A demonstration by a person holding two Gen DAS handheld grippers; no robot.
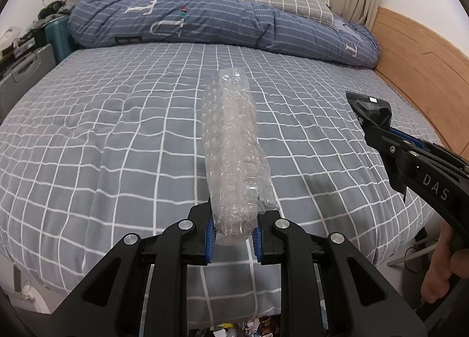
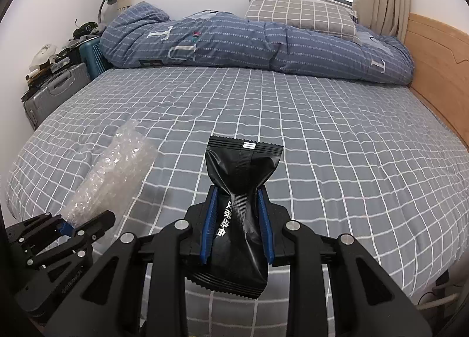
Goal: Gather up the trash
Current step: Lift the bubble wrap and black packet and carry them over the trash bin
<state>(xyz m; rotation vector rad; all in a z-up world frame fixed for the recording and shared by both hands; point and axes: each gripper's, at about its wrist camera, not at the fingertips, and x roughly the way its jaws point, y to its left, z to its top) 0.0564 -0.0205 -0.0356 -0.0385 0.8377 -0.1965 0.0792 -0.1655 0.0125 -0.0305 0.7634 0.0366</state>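
Left gripper (image 1: pixel 234 234) is clamped on the near end of a roll of clear bubble wrap (image 1: pixel 231 143), which sticks out toward 12 o'clock above the grey checked bed (image 1: pixel 117 132). Right gripper (image 2: pixel 238 214), at approx 3 o'clock from the left one, pinches a black snack wrapper (image 2: pixel 241 178) at its middle, also off the sheet. Folded blue duvet (image 2: pixel 249 41) & pillow (image 2: pixel 299 14) lie at the far edge, 12 o'clock.

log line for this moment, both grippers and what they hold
left gripper: shut on bubble wrap roll | right gripper: shut on black packet | both over bed
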